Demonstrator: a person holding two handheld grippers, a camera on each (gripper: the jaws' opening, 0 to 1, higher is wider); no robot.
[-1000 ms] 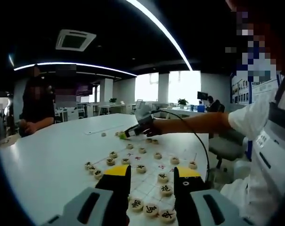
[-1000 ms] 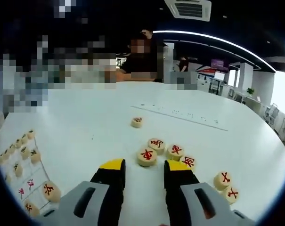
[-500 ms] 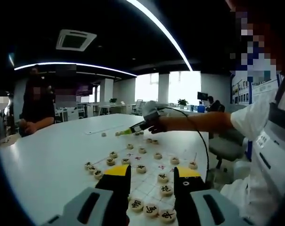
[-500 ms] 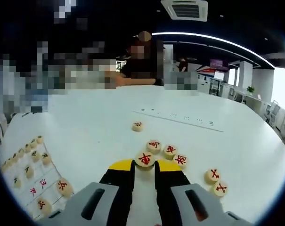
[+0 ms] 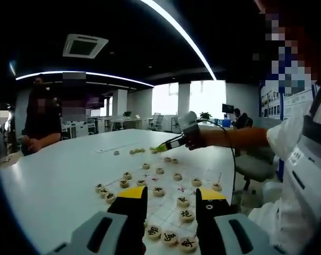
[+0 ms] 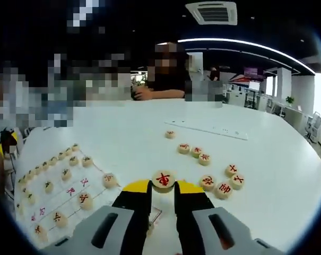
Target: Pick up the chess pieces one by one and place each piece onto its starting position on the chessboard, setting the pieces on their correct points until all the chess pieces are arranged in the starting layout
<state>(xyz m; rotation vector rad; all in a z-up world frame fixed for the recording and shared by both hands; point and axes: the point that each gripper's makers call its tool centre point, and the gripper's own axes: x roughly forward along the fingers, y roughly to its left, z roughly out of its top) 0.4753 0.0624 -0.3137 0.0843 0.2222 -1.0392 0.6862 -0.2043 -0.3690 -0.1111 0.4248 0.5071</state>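
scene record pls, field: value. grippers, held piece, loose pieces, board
right gripper: shut on red piece, lifted above table
left gripper: open, holds nothing, over near edge of board
loose red pieces: scattered on table, off board
board: black pieces in near row, more across grid
person: seated at far side of table

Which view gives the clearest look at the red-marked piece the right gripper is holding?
The right gripper view: the red-marked piece sits close up between the right gripper tips, character legible. In the left gripper view the right gripper is far across the table; the piece cannot be made out.
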